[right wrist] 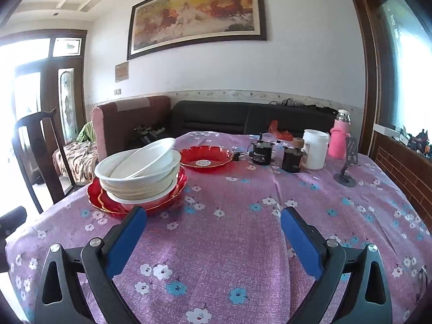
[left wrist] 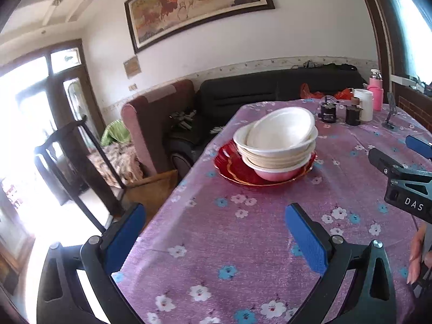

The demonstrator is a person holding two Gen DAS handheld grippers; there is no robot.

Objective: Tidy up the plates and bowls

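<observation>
A stack of white round bowls sits on red glass scalloped plates with gold rims near the left edge of the table, which is covered by a purple tablecloth printed with white and blue flowers; the topmost bowl lies tilted inside the one beneath it, and the lowest bowl looks pinkish against the red glass. A second red glass plate with a label in its centre lies alone farther back, just beside the stack but apart from it, toward the far edge. At the far right corner stand two small dark jars, a white cylindrical plastic container and a pink bottle with a metal cap, with a grey phone stand just in front of them. The left gripper hovers over the near left edge with its blue-padded fingers spread wide, holding nothing. The right gripper hangs above the near middle of the cloth, fingers likewise wide apart and bare. Both are well short of the stack.
</observation>
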